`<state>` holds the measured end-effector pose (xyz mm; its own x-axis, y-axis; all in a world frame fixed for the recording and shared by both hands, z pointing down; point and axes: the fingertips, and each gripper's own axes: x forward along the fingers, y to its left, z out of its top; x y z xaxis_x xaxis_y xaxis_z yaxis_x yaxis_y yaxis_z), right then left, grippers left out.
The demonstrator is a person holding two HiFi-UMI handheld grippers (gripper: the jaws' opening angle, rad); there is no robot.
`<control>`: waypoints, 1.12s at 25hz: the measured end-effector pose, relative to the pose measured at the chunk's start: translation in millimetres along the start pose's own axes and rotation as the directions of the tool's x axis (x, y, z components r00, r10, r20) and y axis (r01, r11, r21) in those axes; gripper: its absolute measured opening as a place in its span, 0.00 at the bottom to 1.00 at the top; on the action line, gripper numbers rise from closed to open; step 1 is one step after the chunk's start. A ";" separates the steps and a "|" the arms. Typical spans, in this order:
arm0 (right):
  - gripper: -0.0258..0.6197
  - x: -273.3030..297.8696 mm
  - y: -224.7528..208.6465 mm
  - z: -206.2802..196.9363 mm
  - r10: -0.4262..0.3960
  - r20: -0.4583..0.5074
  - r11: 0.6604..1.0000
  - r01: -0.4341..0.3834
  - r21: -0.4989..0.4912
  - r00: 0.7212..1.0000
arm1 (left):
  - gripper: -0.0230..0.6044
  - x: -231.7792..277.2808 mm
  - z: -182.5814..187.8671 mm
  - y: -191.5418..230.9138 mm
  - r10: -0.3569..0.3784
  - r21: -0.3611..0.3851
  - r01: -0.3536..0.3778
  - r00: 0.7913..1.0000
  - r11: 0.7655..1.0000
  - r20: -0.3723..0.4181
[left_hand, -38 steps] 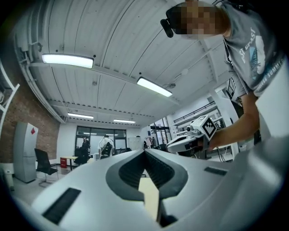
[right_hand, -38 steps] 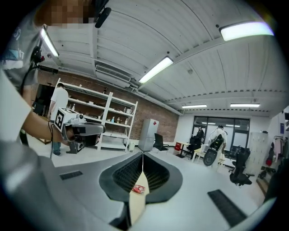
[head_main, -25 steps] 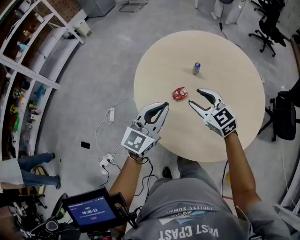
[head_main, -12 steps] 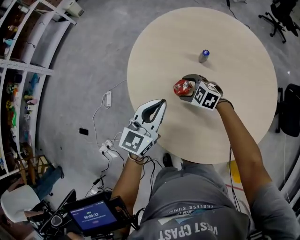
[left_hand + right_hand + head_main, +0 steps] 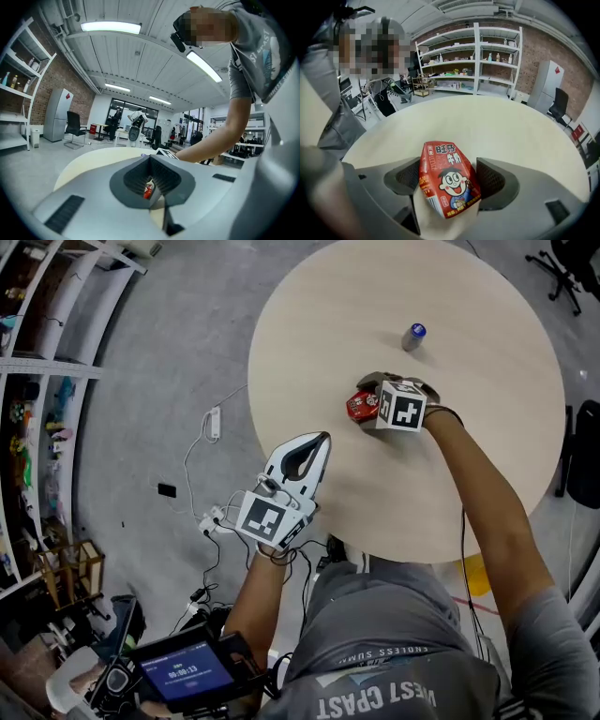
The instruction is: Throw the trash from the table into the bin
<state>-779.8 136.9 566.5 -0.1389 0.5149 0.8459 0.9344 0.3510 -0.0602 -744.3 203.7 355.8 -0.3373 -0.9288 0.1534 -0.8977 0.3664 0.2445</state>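
A red milk carton (image 5: 357,409) with a cartoon face lies on the round beige table (image 5: 450,474). My right gripper (image 5: 367,401) points steeply down over it. Its jaws have just been opening and now stand wide, with the carton (image 5: 449,180) between them. The pads flank the carton and do not clamp it. A small can with a blue top (image 5: 413,336) stands farther back on the table. My left gripper (image 5: 317,441) hovers at the table's near left edge, shut and empty. The carton (image 5: 148,191) shows through the small gap between the left gripper's jaws. No bin is in view.
A power strip and cables (image 5: 214,423) lie on the grey floor left of the table. Shelving (image 5: 37,352) lines the far left. An office chair (image 5: 577,254) stands at the top right, and a dark chair (image 5: 586,442) is by the table's right edge.
My right gripper swung forward and down from the table's near side onto the red carton, jaws now wider around it. The left gripper sank a little and stayed shut.
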 end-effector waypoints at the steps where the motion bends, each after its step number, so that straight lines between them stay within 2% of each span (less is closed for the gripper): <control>1: 0.60 -0.3 -0.3 0.2 -0.005 0.007 1.000 0.005 0.010 1.000 | 0.09 0.0 0.0 0.0 -0.001 0.001 0.001 1.000 1.000 0.000; 7: 0.56 -14.2 3.8 18.9 -0.092 0.114 0.993 0.083 0.085 0.989 | 0.09 0.9 7.7 3.5 -0.008 0.028 0.008 1.000 1.000 0.017; 11: 0.55 -64.0 35.5 60.8 -0.192 0.228 0.977 0.164 0.139 0.955 | 0.09 -22.1 31.0 -15.4 -0.022 0.054 0.020 0.999 0.998 0.042; 14: 0.55 -110.6 70.4 97.8 -0.273 0.308 0.957 0.223 0.187 0.912 | 0.09 -46.8 50.8 -33.0 -0.040 0.077 0.034 0.997 0.996 0.072; 16: 0.54 -142.0 91.2 119.6 -0.339 0.360 0.937 0.277 0.215 0.869 | 0.09 -60.9 62.1 -42.3 -0.056 0.097 0.046 0.994 0.994 0.098; 17: 0.45 -159.3 100.8 128.9 -0.382 0.386 0.921 0.312 0.234 0.840 | 0.09 -67.0 67.6 -47.3 -0.066 0.108 0.054 0.992 0.993 0.112; 18: 0.26 -176.8 110.0 136.8 -0.428 0.408 0.902 0.350 0.254 0.806 | 0.09 -72.5 73.6 -53.2 -0.080 0.122 0.065 0.989 0.990 0.127; 19: 0.24 -192.7 119.8 143.1 -0.471 0.418 0.881 0.389 0.269 0.777 | 0.09 -78.5 80.3 -60.4 -0.097 0.138 0.078 0.985 0.987 0.143; 20: 0.24 -204.3 131.0 146.8 -0.507 0.404 0.862 0.428 0.273 0.761 | 0.09 -86.4 87.1 -69.8 -0.116 0.154 0.091 0.981 0.984 0.156; 22: 0.24 -211.0 153.1 144.9 -0.558 0.310 0.830 0.504 0.240 0.770 | 0.09 -108.7 100.4 -92.3 -0.144 0.183 0.113 0.975 0.977 0.167; 24: 0.21 -210.2 168.6 139.7 -0.575 0.227 0.817 0.534 0.219 0.786 | 0.09 -128.2 112.5 -110.4 -0.162 0.203 0.126 0.972 0.971 0.168; 25: 0.21 -213.8 174.5 140.4 -0.581 0.220 0.812 0.539 0.222 0.784 | 0.09 -133.4 116.9 -116.0 -0.170 0.210 0.133 0.971 0.969 0.170; 28: 0.21 -231.0 187.2 155.5 -0.606 0.267 0.795 0.562 0.229 0.749 | 0.09 -139.9 123.3 -119.4 -0.189 0.234 0.143 0.964 0.962 0.187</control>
<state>-623.7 205.3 277.5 -0.7583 0.3819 0.5283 0.5896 0.7476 0.3059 -624.9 283.1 187.1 -0.2088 -0.9749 -0.0774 -0.9778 0.2067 0.0335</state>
